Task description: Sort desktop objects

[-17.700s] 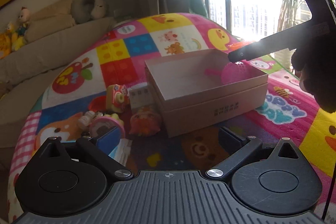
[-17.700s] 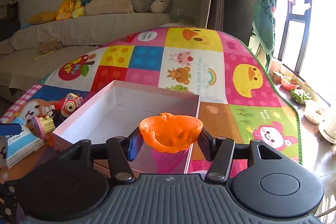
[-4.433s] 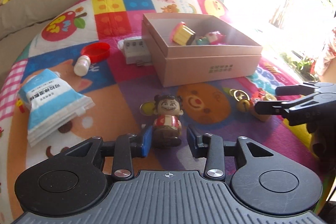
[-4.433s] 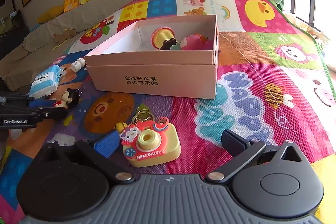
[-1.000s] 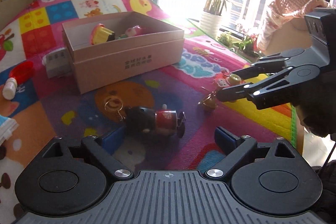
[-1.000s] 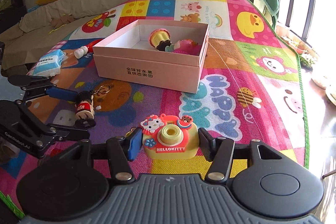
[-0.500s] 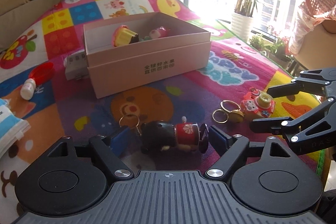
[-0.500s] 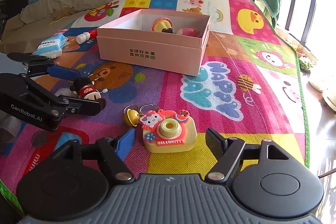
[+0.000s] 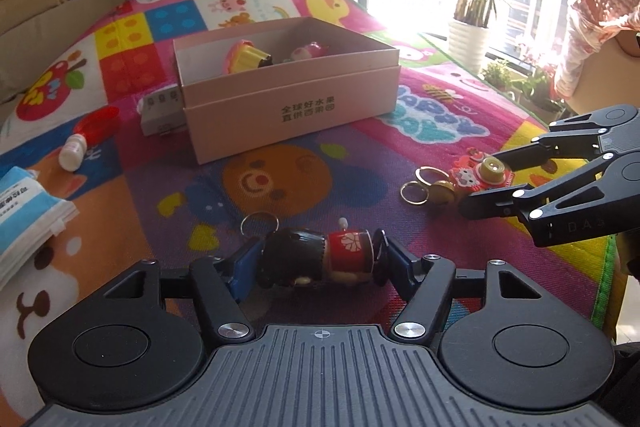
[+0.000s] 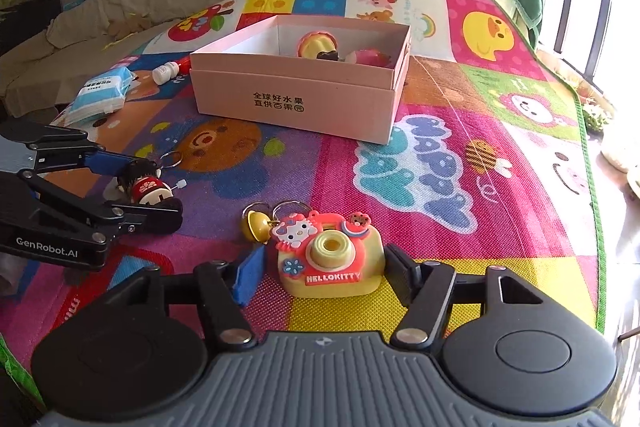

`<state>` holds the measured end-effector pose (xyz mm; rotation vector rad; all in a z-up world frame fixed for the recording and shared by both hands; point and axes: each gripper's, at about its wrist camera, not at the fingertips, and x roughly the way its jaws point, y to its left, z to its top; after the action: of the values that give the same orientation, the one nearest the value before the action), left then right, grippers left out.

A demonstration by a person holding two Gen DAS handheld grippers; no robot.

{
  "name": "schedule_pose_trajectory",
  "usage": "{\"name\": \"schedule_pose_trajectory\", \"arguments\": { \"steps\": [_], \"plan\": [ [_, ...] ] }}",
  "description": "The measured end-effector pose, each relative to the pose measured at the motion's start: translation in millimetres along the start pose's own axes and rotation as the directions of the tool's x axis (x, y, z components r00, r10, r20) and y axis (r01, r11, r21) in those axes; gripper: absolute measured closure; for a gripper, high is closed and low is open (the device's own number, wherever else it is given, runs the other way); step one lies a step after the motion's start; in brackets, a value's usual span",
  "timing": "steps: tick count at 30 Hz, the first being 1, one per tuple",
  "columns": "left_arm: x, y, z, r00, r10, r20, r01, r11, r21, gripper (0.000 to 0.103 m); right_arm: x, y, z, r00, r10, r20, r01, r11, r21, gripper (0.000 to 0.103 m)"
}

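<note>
My left gripper (image 9: 320, 261) is shut on a small doll figure (image 9: 316, 259) with black hair and a red body, lying sideways between the fingers on the mat; it also shows in the right wrist view (image 10: 146, 187). My right gripper (image 10: 324, 273) is partly open around a yellow Hello Kitty toy camera (image 10: 332, 259) with key rings and a bell; a small gap shows beside the left finger. The camera also shows in the left wrist view (image 9: 480, 173). The pink box (image 9: 288, 107) stands behind with a cupcake toy (image 9: 244, 57) and a pink toy inside.
A colourful play mat (image 9: 280, 179) covers the surface. A blue tissue pack (image 9: 24, 203), a white bottle with red cap (image 9: 80, 143) and a grey block (image 9: 160, 109) lie left of the box. A sofa with plush toys stands behind. The mat's green edge (image 10: 592, 187) runs on the right.
My left gripper's fingers have closed onto the doll. My right gripper's fingers have narrowed around the toy camera.
</note>
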<state>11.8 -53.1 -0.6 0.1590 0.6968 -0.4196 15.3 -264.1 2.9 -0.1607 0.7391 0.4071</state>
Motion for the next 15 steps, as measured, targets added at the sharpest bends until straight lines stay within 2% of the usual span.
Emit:
{"name": "schedule_pose_trajectory", "arguments": {
  "steps": [4, 6, 8, 10, 12, 15],
  "plan": [
    [-9.1, 5.4, 0.9, 1.000, 0.013, 0.005, -0.013, 1.000, 0.002, 0.033, -2.9, -0.3, 3.0, 1.000, 0.005, -0.031, -0.005, 1.000, 0.003, 0.047],
    [-15.3, 9.0, 11.6, 0.999, 0.028, 0.023, -0.028, 0.999, 0.026, 0.033, -12.3, -3.5, 9.8, 0.999, 0.021, -0.031, -0.021, 1.000, 0.010, 0.047],
    [-24.7, 14.8, 31.3, 0.995, 0.061, 0.084, -0.066, 0.997, 0.052, 0.033, -33.7, -7.8, 26.6, 0.999, 0.007, 0.033, -0.006, 1.000, -0.010, 0.047],
    [-34.7, 22.5, 61.2, 0.980, 0.086, 0.177, -0.097, 0.994, 0.054, 0.033, -58.6, -16.0, 50.4, 0.992, -0.014, 0.124, 0.014, 1.000, -0.003, 0.047],
    [-35.8, 27.9, 86.4, 0.964, 0.101, 0.244, -0.116, 0.992, 0.048, 0.033, -80.1, -25.2, 74.9, 0.977, -0.035, 0.210, 0.033, 0.999, 0.012, 0.047],
    [-20.1, 35.2, 118.8, 0.951, 0.111, 0.288, -0.121, 0.993, 0.016, 0.033, -94.7, -32.4, 105.6, 0.953, -0.078, 0.293, 0.077, 0.997, 0.014, 0.047]
  ]
}}
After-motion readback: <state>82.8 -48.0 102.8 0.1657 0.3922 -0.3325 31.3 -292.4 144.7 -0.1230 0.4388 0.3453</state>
